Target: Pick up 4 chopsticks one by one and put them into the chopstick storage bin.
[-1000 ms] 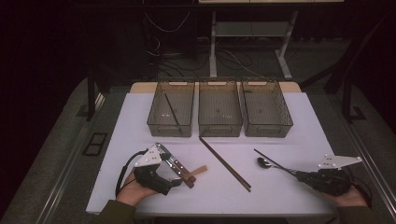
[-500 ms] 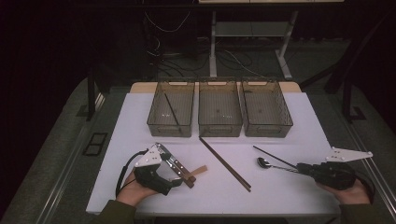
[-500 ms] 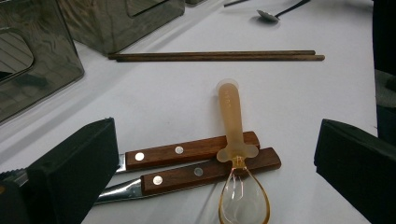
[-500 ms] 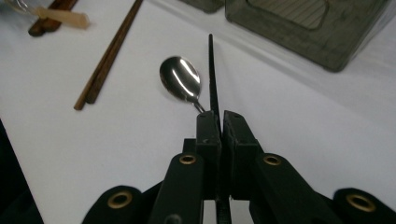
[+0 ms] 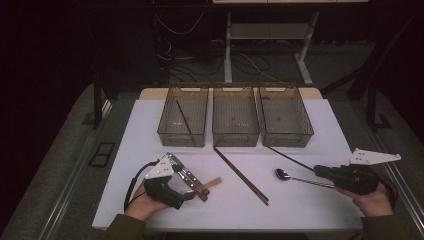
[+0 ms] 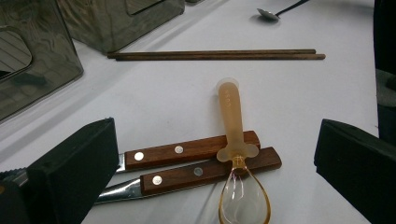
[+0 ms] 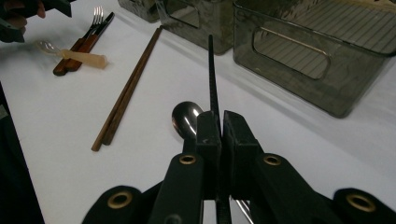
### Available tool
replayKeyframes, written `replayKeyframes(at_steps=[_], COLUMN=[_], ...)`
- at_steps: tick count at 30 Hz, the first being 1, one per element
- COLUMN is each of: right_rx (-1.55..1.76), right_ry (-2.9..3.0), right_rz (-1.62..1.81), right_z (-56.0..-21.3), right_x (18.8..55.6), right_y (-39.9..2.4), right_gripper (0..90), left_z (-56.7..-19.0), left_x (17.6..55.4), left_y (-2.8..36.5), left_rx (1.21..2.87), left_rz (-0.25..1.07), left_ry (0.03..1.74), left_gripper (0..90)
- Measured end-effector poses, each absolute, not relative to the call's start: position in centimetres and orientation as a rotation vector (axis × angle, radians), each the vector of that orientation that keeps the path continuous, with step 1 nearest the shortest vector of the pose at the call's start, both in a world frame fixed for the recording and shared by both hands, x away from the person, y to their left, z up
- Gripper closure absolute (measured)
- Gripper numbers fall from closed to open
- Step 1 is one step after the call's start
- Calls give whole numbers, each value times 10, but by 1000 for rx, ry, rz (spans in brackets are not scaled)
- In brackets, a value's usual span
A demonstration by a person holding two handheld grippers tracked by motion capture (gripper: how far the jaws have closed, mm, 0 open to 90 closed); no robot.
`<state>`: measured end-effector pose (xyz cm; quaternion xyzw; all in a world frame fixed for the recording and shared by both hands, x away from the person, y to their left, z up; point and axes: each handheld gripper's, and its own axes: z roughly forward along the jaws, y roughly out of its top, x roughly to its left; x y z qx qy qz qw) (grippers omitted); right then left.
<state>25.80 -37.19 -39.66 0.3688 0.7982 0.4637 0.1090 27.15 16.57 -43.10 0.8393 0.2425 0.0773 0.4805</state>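
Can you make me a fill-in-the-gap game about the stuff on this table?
1. The right tool is shut on a thin black ____.
2. Behind the cutlery stand ____ see-through bins.
3. The pale plastic spoon lies across two ____-handled pieces of cutlery.
4. The left tool's jaws stand ____.

Missing words: chopstick; three; wooden; open

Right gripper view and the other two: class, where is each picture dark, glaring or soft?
High view: floor beyond the white table nearly black. Left gripper view: jaws soft, translucent spoon sharp. Right gripper view: glare on the steel spoon behind the black chopstick.
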Motion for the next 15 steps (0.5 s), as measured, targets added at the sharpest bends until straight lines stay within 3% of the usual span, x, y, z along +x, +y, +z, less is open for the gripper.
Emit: replayKeyframes(at_steps=[15], right_rx=[1025], right_ry=[2332], right_rz=[1438], right_z=[-378], right_x=[280], right_y=[-346], right_gripper=[855], left_z=[-432], left_x=[272], left_y=[167], left_rx=[2038], left_rz=[179], left_ry=[593], left_gripper=[0])
